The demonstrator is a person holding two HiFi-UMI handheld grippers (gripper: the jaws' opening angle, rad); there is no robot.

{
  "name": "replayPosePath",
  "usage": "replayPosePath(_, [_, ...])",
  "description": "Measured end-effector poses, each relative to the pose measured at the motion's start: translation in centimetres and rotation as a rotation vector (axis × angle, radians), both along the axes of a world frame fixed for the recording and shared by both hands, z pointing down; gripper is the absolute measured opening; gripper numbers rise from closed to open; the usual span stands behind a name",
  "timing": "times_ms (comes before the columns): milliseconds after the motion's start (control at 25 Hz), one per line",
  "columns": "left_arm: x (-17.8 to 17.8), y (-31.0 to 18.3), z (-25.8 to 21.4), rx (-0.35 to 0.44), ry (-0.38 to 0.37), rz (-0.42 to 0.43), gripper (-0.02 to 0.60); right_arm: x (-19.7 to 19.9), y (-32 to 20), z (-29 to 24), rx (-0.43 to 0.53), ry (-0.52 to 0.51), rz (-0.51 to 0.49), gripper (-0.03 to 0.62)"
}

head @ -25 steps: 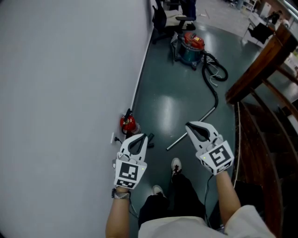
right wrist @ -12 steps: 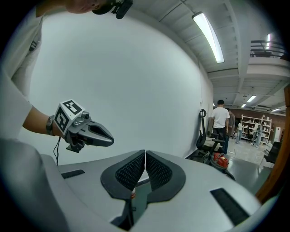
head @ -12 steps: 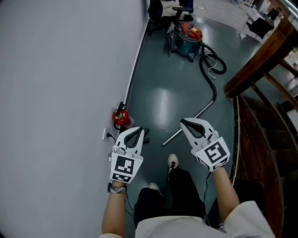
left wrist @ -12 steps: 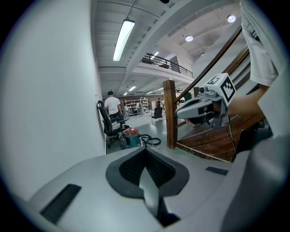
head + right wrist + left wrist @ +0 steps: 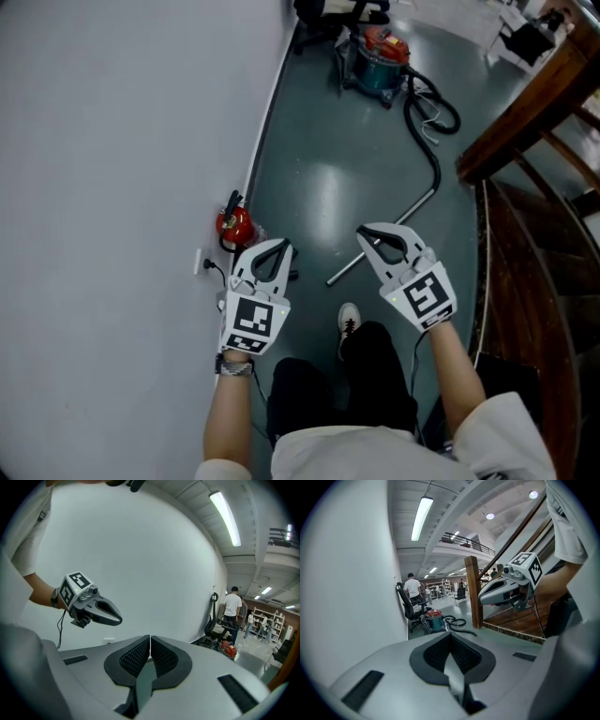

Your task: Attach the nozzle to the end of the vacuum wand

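The vacuum wand (image 5: 380, 236), a thin metal tube, lies slantwise on the dark floor, and its black hose (image 5: 433, 141) runs up to the red and teal vacuum (image 5: 379, 54). My left gripper (image 5: 279, 247) hangs shut and empty in the air to the left of the wand's near end. My right gripper (image 5: 362, 231) is also shut and empty, just over that end in the head view. A small dark object (image 5: 293, 275) shows on the floor beside the left gripper, partly hidden. The left gripper view shows the vacuum (image 5: 435, 619) far ahead.
A white wall (image 5: 112, 187) runs along the left with a red fire extinguisher (image 5: 232, 225) at its foot. A wooden staircase (image 5: 534, 187) borders the right. An office chair (image 5: 319, 11) stands beyond the vacuum. A person (image 5: 232, 606) stands in the distance. My legs and a shoe (image 5: 349, 321) are below.
Both grippers have sunk lower toward the floor and stayed shut. The floor scene has shifted slightly in the head view.
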State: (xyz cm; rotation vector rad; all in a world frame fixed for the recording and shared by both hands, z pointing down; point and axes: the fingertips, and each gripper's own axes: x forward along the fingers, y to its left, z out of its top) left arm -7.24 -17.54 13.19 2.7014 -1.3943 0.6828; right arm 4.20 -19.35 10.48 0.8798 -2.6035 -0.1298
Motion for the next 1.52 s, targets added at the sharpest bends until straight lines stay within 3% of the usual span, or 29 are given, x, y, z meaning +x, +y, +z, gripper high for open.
replayPosePath(360, [-1.0,-2.3,6.2,0.022,-0.055,0.022,0.0,0.5,-2.5,7.2,0.031,0.045,-0.012,0.029])
replayPosePath(600, [-0.9,-3.1,13.7,0.034,-0.058,0.036,0.0,0.5,-3.7,15.0,0.054,0.062,-0.03,0.028])
replayPosePath(920, [-0.9,-4.2,24.1,0.113,-0.075,0.048,0.0,-0.3,-4.7,26.0,0.109,0.043,-0.036,0.029])
replayPosePath(1240, [-0.6,-2.6,32.2,0.103,-0.083,0.076,0.0,-0.8,-3.4,32.6,0.127,0.034,-0.045,0.029])
replayPosePath(1520, [-1.3,-2.0,35.9,0.06,-0.085,0.09,0.0,-0.9,-2.7,37.2,0.071,0.047,-0.049,0.028])
